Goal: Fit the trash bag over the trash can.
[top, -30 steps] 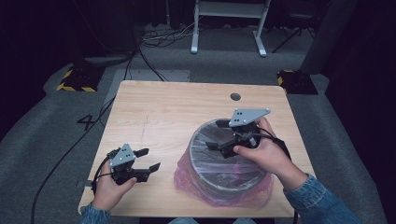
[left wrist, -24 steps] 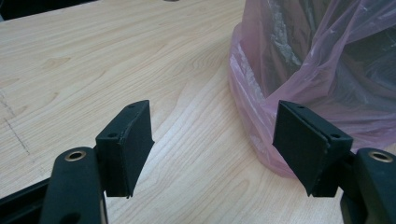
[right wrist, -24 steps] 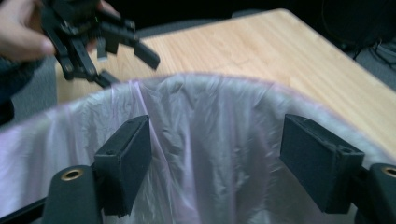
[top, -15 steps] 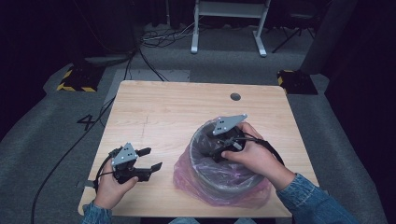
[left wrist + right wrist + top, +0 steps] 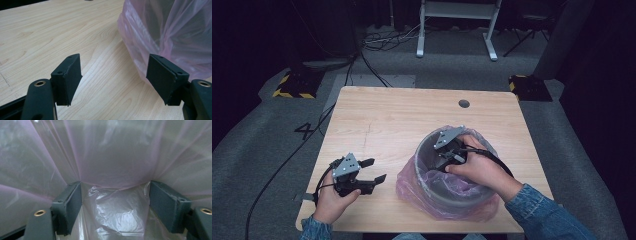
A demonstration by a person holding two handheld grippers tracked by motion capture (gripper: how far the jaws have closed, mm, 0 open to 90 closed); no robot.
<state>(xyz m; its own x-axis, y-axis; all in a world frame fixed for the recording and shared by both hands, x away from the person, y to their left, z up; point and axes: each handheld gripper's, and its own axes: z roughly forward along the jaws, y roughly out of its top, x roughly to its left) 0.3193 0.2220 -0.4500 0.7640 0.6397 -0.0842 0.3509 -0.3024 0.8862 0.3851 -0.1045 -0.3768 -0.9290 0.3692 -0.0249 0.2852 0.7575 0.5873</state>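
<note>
Down into the bin (image 5: 430, 186) goes the right gripper (image 5: 443, 156), which sat at the rim a second ago and is now sunk among the liner; the left gripper (image 5: 373, 171) has not budged from the near left part of the table (image 5: 387, 120). The bin is round and grey, lined with a thin, crinkly, see-through pink plastic bag (image 5: 409, 181) that spills over its rim onto the pale wood. Seen from the right gripper view, the film (image 5: 110, 157) drapes in taut folds across both flat black pads, which stand apart and have just been widening, clamping nothing. The left gripper's jaws also stand apart over bare wood grain, the bag just beside them. Cables (image 5: 377, 45) and a white frame (image 5: 457, 20) lie on the floor beyond the table.
</note>
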